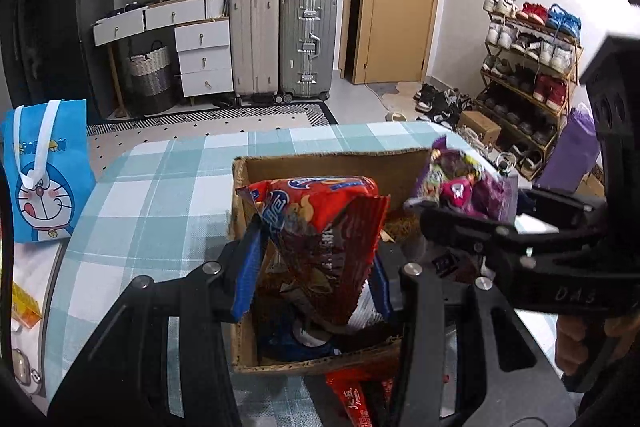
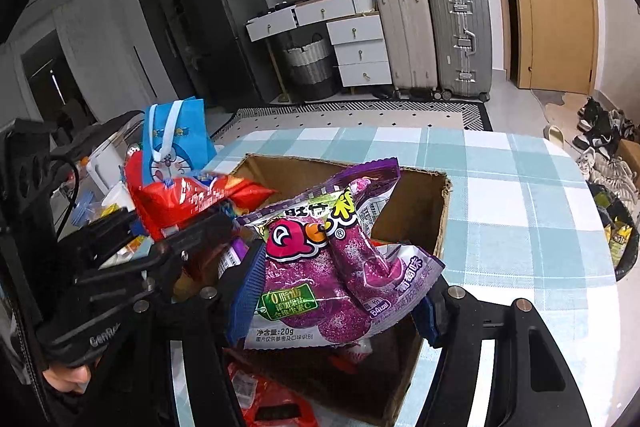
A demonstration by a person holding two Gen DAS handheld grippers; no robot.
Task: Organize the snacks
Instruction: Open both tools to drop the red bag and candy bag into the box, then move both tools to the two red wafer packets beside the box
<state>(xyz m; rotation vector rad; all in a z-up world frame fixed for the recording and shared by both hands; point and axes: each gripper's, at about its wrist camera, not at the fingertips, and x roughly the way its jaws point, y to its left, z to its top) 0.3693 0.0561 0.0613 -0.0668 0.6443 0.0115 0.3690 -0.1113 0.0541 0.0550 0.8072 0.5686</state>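
Snacks: red chip bag (image 1: 320,239) and purple candy packet (image 2: 320,267), both held above the cardboard box (image 1: 320,167).
Left gripper (image 1: 312,283): my blue pads pinch the red bag's lower end.
Right gripper (image 2: 336,299): clamped on the purple packet — over the box.
Box: on my checked tablecloth (image 2: 520,211), more wrappers inside.
Beyond: blue Doraemon bag (image 1: 44,171).
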